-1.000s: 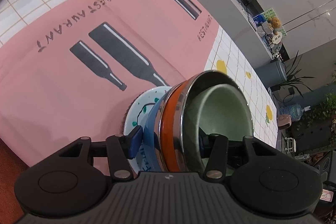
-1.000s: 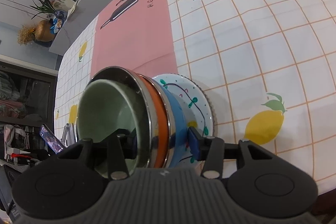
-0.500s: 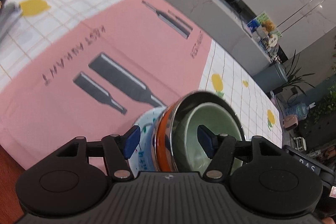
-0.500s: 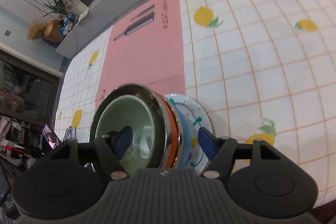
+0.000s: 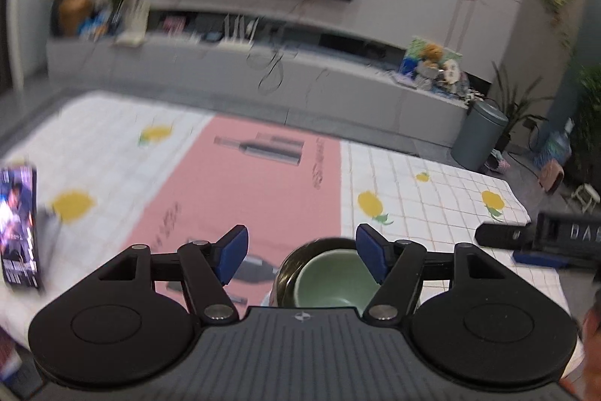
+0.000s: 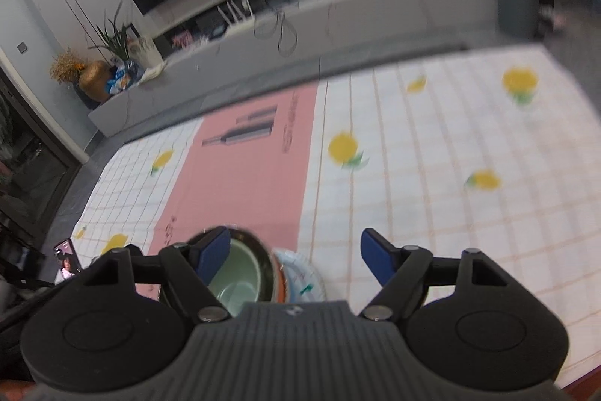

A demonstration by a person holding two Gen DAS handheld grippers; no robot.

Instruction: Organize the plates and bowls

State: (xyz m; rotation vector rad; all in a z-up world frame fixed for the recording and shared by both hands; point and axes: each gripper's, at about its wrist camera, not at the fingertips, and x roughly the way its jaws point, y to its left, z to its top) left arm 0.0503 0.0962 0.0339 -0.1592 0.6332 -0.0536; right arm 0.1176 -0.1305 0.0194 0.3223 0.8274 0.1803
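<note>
A pale green bowl (image 5: 330,280) sits nested in a steel bowl (image 5: 283,277) on the pink mat, low in the left wrist view. In the right wrist view the green bowl (image 6: 236,273) lies inside the steel bowl (image 6: 268,260), over an orange band (image 6: 281,282) and a white patterned plate (image 6: 304,279). My left gripper (image 5: 301,254) is open and empty, above and behind the stack. My right gripper (image 6: 295,256) is open and empty, also behind the stack.
The table carries a lemon-print cloth (image 6: 432,183) and a pink placemat (image 5: 263,190). A phone (image 5: 18,228) stands at the left edge. The right gripper's black body (image 5: 544,235) shows at the right. A TV console (image 5: 263,70) stands beyond.
Both grippers opened, let go of the stacked bowls and plate, and drew back and tilted up. The stack stays on the table.
</note>
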